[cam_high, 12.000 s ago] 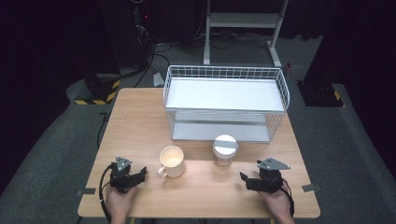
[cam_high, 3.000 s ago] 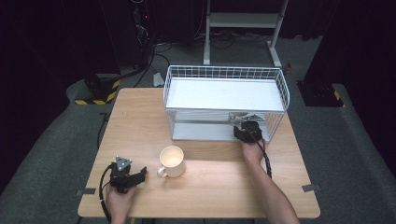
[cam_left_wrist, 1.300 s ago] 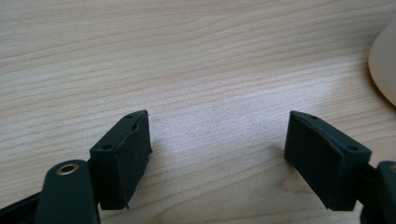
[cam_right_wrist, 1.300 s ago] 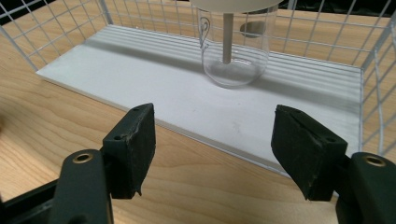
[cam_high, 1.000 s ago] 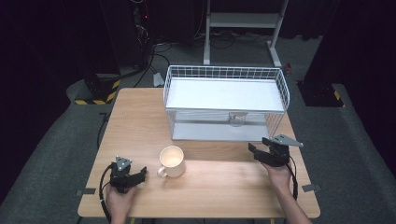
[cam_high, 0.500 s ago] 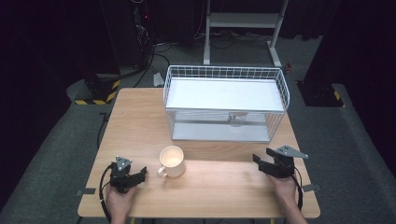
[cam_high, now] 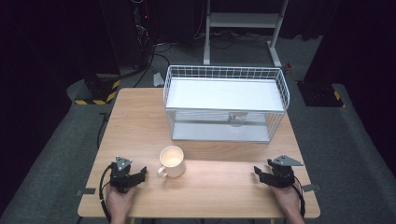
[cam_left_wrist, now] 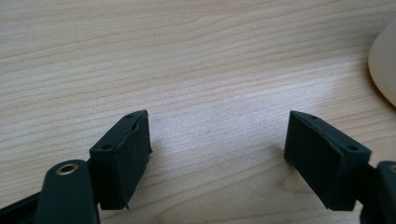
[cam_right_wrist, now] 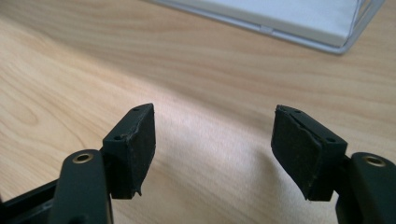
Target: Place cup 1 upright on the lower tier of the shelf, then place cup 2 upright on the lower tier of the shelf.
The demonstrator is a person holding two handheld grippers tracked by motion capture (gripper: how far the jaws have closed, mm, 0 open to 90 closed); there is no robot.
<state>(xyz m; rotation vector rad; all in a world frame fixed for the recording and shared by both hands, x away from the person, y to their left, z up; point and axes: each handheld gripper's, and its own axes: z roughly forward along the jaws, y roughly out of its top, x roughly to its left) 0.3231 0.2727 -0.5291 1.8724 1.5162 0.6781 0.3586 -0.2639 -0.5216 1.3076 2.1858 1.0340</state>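
Two grippers sit at the near edge of the table (cam_high: pixel 140 121), and we hold one in each hand. Our left gripper (cam_high: pixel 140 173) rests at the near left with its jaws standing apart over bare wood, nothing between them. Our right gripper (cam_high: pixel 258 172) rests at the near right, jaws likewise apart and holding nothing.

Just beside our left gripper, toward the middle, stands a cream mug (cam_high: pixel 172 161), upright, its handle turned toward that gripper. We see nothing inside it but its pale bottom; in the left gripper view its rounded side (cam_left_wrist: pixel 384 65) shows at the right edge.

Farther back stands a white wire rack (cam_high: pixel 225 105) with two levels. On its lower shelf, right of centre, sits a cup (cam_high: pixel 236 120) behind the wires. Its top shelf is white and flat.
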